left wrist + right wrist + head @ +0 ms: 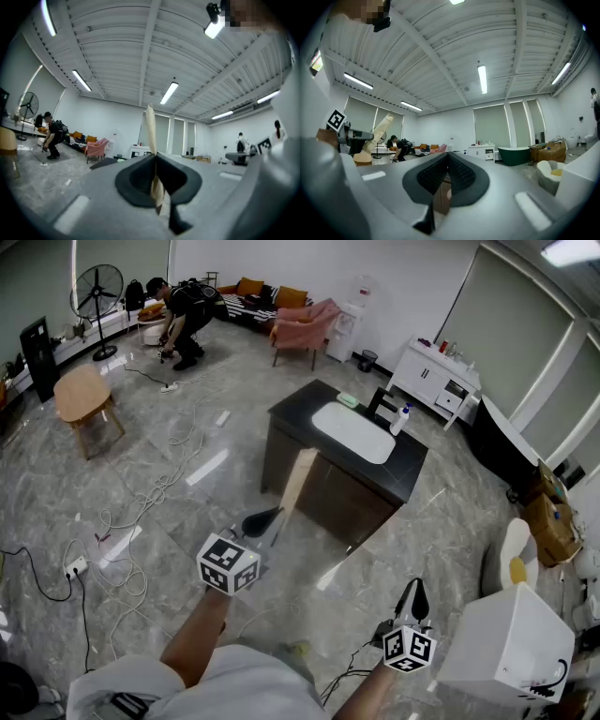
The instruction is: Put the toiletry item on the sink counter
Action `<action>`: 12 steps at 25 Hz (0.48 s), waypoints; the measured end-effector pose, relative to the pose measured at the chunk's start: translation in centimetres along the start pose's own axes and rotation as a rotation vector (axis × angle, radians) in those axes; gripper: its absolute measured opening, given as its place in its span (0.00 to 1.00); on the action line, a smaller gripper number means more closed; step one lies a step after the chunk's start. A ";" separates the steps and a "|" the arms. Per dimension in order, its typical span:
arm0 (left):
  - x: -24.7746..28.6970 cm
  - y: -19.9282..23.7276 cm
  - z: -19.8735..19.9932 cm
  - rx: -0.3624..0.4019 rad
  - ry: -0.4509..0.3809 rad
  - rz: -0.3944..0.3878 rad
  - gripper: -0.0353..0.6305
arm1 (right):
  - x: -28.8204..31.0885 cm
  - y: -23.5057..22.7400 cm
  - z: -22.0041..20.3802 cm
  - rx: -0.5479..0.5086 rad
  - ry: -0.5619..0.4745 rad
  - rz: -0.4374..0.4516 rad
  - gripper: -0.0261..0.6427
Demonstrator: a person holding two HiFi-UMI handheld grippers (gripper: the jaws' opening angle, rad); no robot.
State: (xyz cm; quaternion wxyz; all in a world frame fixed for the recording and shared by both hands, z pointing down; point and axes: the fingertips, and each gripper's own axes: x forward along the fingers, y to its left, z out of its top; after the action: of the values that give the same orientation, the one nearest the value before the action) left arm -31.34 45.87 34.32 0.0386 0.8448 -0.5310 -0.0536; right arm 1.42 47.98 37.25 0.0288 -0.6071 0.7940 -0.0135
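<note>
Beige toiletry item [151, 126] in left gripper [155, 158]

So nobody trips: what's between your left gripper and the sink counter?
Head view: only bare floor, plus the thin beige item that the left gripper holds pointing toward the sink counter.

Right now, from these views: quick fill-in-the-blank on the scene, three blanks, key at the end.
1. Of the left tool and the right tool, only the ____ one holds the long flat beige toiletry item.
2. The white oval basin is set into a ____ sink counter.
3. The white spray bottle standing by the basin has a ____ cap.

Missing words: left; black; blue.
</note>
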 end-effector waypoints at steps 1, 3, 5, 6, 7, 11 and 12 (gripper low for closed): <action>0.3 -0.2 0.2 -0.007 -0.008 -0.004 0.06 | 0.2 -0.3 0.2 0.002 -0.005 0.002 0.04; 0.6 -0.8 0.1 -0.017 -0.016 -0.011 0.06 | 0.1 -0.8 0.2 0.006 -0.011 0.002 0.04; 0.6 -1.3 0.0 -0.018 -0.020 -0.017 0.06 | -0.2 -1.0 0.2 0.009 -0.022 -0.001 0.04; 0.7 -1.3 0.2 -0.016 -0.024 -0.021 0.06 | 0.0 -1.0 0.2 0.009 -0.028 0.002 0.04; 0.9 -1.3 0.3 -0.013 -0.026 -0.023 0.06 | 0.2 -0.8 0.3 0.007 -0.029 0.006 0.04; 1.5 -1.5 -0.4 -0.018 -0.006 -0.020 0.06 | 0.6 -1.0 0.1 -0.001 -0.007 0.007 0.04; 1.6 -1.7 -0.4 -0.018 -0.003 -0.023 0.06 | 0.6 -1.2 0.2 -0.003 -0.007 0.004 0.04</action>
State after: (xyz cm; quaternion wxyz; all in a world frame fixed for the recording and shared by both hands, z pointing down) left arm -29.10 45.16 34.45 0.0448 0.8502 -0.5210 -0.0603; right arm 2.41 47.13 37.11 0.0307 -0.6054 0.7952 -0.0103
